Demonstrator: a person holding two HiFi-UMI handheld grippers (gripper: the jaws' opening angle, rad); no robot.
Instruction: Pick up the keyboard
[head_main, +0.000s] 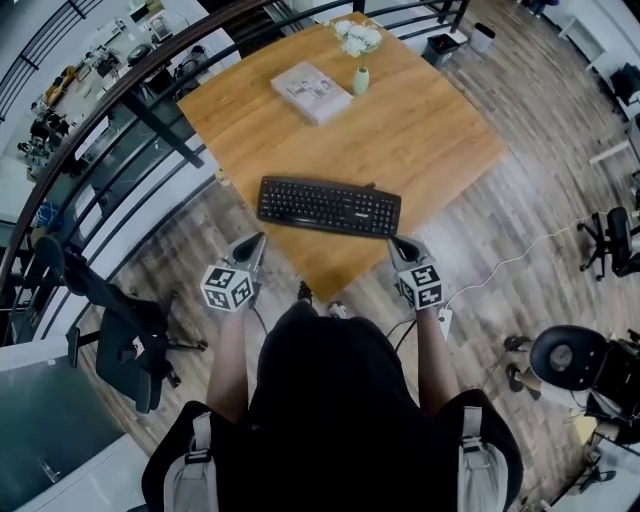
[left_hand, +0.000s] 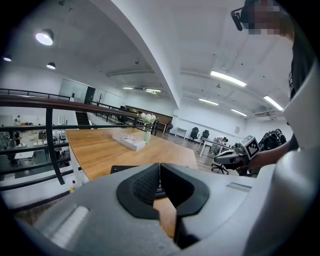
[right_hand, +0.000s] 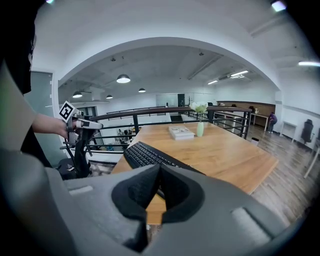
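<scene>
Black and flat, the keyboard (head_main: 329, 206) lies on the wooden table (head_main: 420, 130), close to the corner nearest us. In the head view its long axis runs left to right across that corner, with the right end a little nearer to us, and one long edge faces us.

We hold the left gripper (head_main: 255, 245) just off the keyboard's left end and the right gripper (head_main: 398, 245) just off its right end. Both have their jaws pressed together with nothing between them.

Only the head view shows the whole keyboard and both tools flanking it. It also shows the book (head_main: 311, 92) and the small vase (head_main: 361, 81) well beyond, near the far corner.

The right gripper view looks along the keyboard (right_hand: 150, 155) from its right end, so the rows of keys run away towards the railing (right_hand: 150, 111). The left gripper view catches only a thin strip of the keyboard (left_hand: 120, 169) above its own jaws, with the other tool off to the right.
</scene>
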